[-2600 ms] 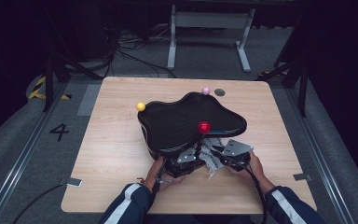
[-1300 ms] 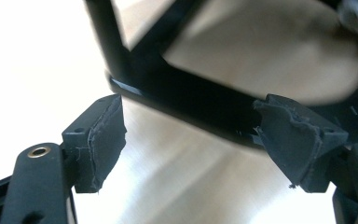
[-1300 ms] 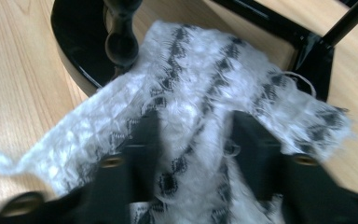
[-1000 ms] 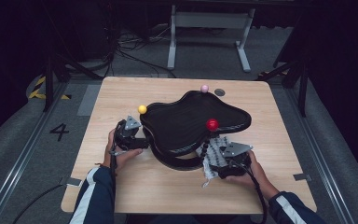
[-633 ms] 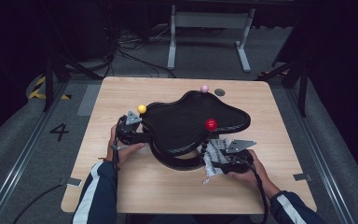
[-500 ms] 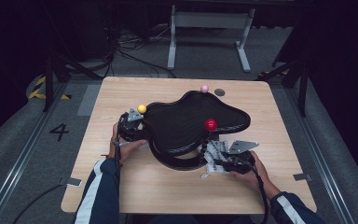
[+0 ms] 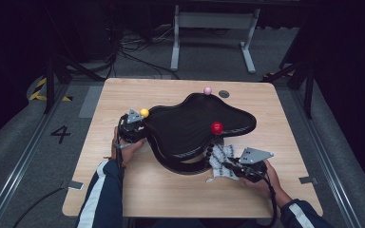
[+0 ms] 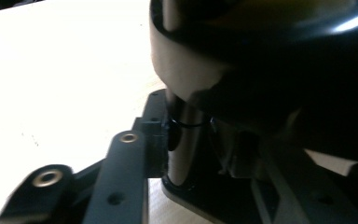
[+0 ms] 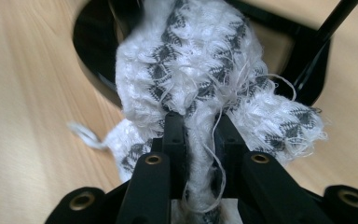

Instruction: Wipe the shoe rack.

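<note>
the right gripper [image 7: 229, 166] sits at the near right of the wooden counter [image 7: 123, 190], its fingers [image 9: 175, 135] clamped on a white and grey knitted cloth [image 9: 205, 70]. the cloth lies bunched on the counter, just beside the near edge of the black curved tray stand [image 7: 195, 126] and partly against its black base [image 9: 93, 56]. loose threads hang between the fingers.

the left gripper [image 7: 134, 127] is at the stand's left end, beside the yellow ball [image 7: 144, 112]. in the left gripper view one finger [image 8: 126, 172] presses against a thin upright post [image 8: 182, 140] under the tray; the other finger is hidden, so the grip state cannot be told.

a red ball [image 7: 216, 127] rests on the tray surface. a pink ball [image 7: 207, 90] stands at the tray's far edge, and a small dark disc [image 7: 224, 93] lies on the counter just beside it.
</note>
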Demonstrator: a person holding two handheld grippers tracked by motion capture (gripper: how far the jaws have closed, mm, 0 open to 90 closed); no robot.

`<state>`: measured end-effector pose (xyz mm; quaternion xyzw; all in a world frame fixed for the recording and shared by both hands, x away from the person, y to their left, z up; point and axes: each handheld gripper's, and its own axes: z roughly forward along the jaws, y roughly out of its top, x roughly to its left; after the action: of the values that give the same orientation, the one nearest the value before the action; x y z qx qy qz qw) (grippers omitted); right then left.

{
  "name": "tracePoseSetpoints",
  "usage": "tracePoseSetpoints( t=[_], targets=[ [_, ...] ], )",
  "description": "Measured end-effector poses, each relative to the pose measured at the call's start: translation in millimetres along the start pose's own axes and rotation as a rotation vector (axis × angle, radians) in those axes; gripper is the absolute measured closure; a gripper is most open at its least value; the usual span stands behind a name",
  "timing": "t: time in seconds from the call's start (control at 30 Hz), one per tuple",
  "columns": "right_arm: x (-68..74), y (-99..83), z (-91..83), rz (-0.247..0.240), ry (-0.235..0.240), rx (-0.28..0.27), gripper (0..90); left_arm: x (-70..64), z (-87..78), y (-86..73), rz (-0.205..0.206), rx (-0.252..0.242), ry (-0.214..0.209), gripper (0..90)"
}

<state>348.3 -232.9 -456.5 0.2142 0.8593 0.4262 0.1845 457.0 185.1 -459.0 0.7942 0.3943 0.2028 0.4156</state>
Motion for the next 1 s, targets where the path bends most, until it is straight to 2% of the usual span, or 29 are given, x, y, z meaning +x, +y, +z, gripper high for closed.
tracePoseSetpoints(
  t=[0.03, 0.07, 0.1, 0.13, 0.17, 0.2, 0.27, 0.33, 0.5, 0.53, 0.63, 0.7, 0.77, 0.8, 0.87, 0.9, 1.0],
  targets=[
    [1.3, 4.0, -6.8, -0.007, -0.004, -0.023, 78.2, -0.8, -1.9, -0.8, 0.002, 0.008, 0.001, 70.3],
    [3.2, 10.8, -21.0, -0.007, -0.008, -0.083, 78.5, -2.0, -5.8, -3.7, -0.002, 0.012, -0.006, 73.8],
    [3.2, 10.8, -21.0, -0.007, -0.008, -0.083, 78.5, -2.0, -5.8, -3.7, -0.002, 0.012, -0.006, 73.7],
    [4.5, 13.9, -28.6, -0.005, -0.001, -0.122, 78.5, -1.5, -7.4, -4.8, 0.005, 0.008, -0.006, 73.7],
    [8.2, 20.8, -42.7, -0.015, -0.015, -0.172, 78.5, -1.5, -9.6, -5.4, 0.017, 0.017, 0.000, 73.7],
    [8.2, 20.8, -42.7, -0.015, -0.015, -0.172, 78.5, -2.9, -11.0, -6.4, 0.018, 0.018, -0.001, 73.7],
    [13.1, 27.9, -51.3, -0.024, -0.015, -0.222, 78.4, -4.4, -14.9, -7.2, 0.012, 0.034, -0.006, 73.8],
    [20.6, 36.5, -52.9, -0.076, -0.029, -0.259, 78.4, -7.4, -17.4, -8.4, 0.026, 0.044, -0.002, 73.6],
    [18.7, 41.0, -49.1, -0.099, -0.047, -0.295, 78.5, -9.9, -25.2, -12.2, 0.033, 0.061, -0.038, 73.8],
    [18.0, 42.5, -46.5, -0.136, -0.069, -0.300, 78.5, -9.8, -26.1, -12.7, 0.043, 0.061, -0.039, 73.8],
    [14.5, 42.5, -42.1, -0.142, -0.072, -0.310, 78.5, -12.7, -28.8, -14.3, 0.037, 0.064, -0.042, 73.8],
    [12.8, 40.7, -37.7, -0.123, -0.079, -0.294, 78.5, -15.1, -30.7, -15.1, 0.037, 0.072, -0.049, 73.6],
    [13.9, 37.7, -33.8, -0.126, -0.080, -0.276, 78.5, -17.5, -33.7, -16.4, 0.052, 0.080, -0.045, 73.5],
    [15.9, 34.6, -30.7, -0.119, -0.079, -0.256, 78.4, -18.9, -34.8, -18.0, 0.051, 0.081, -0.043, 73.0],
    [18.6, 29.3, -24.7, -0.135, -0.088, -0.209, 78.4, -19.8, -36.9, -20.4, 0.048, 0.069, -0.047, 73.0],
    [21.3, 22.0, -18.2, -0.141, -0.075, -0.159, 78.3, -20.3, -38.5, -21.5, 0.053, 0.070, -0.044, 73.1],
    [25.4, 11.8, -11.0, -0.134, -0.068, -0.094, 78.1, -23.5, -42.1, -25.8, 0.040, 0.058, -0.049, 72.8]
  ],
)
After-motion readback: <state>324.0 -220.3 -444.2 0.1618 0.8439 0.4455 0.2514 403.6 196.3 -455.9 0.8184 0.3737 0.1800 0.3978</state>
